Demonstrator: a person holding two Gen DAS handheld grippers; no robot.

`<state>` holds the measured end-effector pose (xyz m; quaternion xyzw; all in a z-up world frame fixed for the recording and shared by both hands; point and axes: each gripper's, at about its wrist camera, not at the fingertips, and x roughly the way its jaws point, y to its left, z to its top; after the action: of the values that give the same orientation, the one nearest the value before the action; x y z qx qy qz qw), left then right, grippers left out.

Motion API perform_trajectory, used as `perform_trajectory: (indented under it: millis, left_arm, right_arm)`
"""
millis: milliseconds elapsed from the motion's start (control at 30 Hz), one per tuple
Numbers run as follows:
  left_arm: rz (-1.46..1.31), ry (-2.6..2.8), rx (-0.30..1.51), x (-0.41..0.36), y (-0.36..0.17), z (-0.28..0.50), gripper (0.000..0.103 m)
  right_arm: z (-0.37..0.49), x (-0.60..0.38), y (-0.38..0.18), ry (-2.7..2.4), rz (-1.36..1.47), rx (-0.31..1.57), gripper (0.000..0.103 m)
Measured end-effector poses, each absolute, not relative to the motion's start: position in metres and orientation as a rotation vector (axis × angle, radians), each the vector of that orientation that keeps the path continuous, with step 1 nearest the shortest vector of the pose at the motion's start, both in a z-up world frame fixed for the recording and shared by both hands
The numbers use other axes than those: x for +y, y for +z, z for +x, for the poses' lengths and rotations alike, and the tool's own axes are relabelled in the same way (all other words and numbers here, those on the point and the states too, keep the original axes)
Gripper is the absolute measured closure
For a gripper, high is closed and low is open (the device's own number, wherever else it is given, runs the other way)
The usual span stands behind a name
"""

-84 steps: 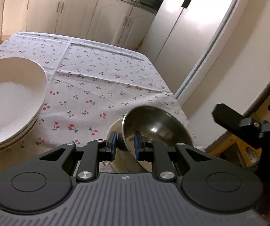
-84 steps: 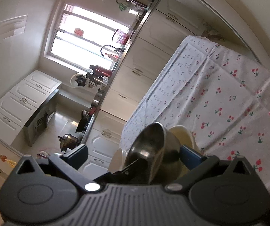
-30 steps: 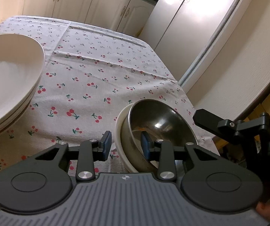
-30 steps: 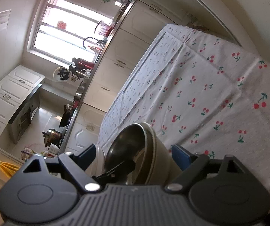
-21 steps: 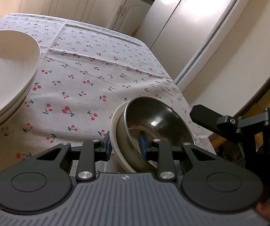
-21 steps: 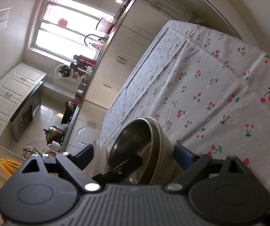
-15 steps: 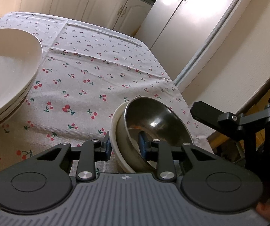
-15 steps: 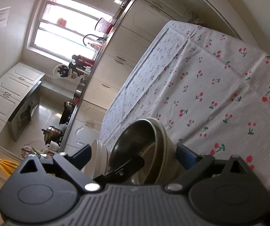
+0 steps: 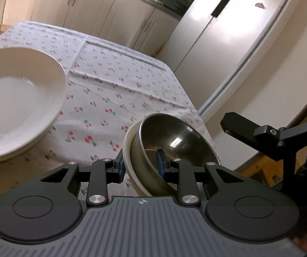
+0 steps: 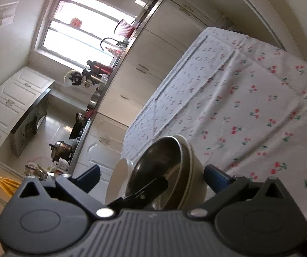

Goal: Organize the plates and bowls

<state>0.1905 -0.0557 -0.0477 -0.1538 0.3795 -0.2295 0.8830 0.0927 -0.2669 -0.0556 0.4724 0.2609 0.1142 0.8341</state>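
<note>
Left wrist view: the left gripper [image 9: 139,163] is pinched on the rims of a steel bowl [image 9: 174,137] nested in a cream bowl [image 9: 132,150], tilted above the cherry tablecloth [image 9: 114,90], with a stack of white plates [image 9: 18,98] to the left. The right wrist view adds the kitchen window [image 10: 85,34] and counter, and shows the right gripper [image 10: 151,176] opening wide around the bowls (pads not touching them).
</note>
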Motion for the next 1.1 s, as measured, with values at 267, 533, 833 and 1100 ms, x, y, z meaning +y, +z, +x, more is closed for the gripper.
perform_trajectory:
  millis: [267, 533, 833, 1100]
  left_arm:
    - [-0.342, -0.435, 0.747, -0.034, -0.027, 0.189, 0.074]
    - [-0.358, -0.369, 0.685, -0.015, -0.009, 0.192, 0.074]
    - [-0.395, -0.262, 0.647, 0.021, -0.003, 0.202, 0.073]
    - [-0.434, -0.170, 0.647, 0.039, -0.011, 0.220, 0.072]
  right_arm:
    - [0.109, -0.251, -0.042, 0.300, 1.007, 0.555, 0.000]
    - [0.134, -0.224, -0.022, 0.379, 0.972, 0.555, 0.000]
    - [0.171, -0.182, -0.012, 0.477, 0.933, 0.590, 0.000]
    - [0.203, -0.144, -0.016, 0.545, 0.875, 0.639, 0.000]
